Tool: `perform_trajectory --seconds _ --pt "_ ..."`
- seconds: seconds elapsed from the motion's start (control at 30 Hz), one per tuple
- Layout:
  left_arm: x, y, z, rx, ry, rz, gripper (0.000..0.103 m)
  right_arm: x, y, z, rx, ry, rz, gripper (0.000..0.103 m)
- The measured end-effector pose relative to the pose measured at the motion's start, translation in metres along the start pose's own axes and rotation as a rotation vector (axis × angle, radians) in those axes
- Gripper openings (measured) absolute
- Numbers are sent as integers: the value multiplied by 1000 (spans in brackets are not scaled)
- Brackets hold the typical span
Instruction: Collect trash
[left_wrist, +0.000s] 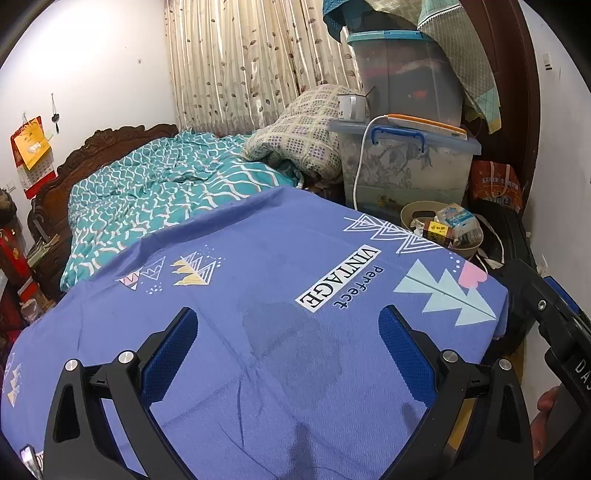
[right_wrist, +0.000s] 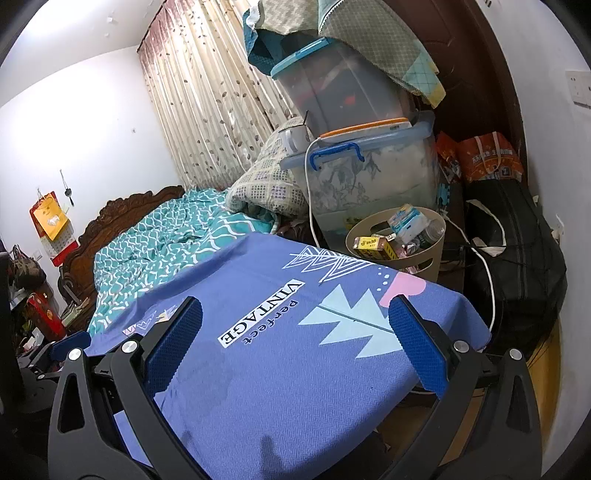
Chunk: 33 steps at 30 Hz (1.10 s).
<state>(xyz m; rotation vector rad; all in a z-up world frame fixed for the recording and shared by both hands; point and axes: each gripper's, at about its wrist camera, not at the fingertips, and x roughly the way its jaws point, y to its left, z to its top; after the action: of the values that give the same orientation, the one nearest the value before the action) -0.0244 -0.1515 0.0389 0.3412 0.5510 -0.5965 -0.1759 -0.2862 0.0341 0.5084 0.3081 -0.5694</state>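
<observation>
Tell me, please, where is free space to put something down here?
The flat purple printed bedsheet between both open grippers, left and right, is bare. Crowded: the beige round trash basket is full, wedged between clear plastic storage boxes and black bag.

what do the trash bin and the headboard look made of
Trash bin: likely matte beige plastic, with smooth thin walls and a moulded handle slot. Headboard: looks like dark carved wood with a glossy brown finish and scrolled relief along its top edge.
</observation>
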Motion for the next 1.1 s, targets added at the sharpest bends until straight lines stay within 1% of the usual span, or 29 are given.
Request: perform_trajectory --seconds 0.6,1.1 --pt "3 -3 -3 10 11 -1 95 1 -1 1 2 3 1 100" --pt "5 -4 -8 22 27 -5 95 3 2 -8 2 12 7 100"
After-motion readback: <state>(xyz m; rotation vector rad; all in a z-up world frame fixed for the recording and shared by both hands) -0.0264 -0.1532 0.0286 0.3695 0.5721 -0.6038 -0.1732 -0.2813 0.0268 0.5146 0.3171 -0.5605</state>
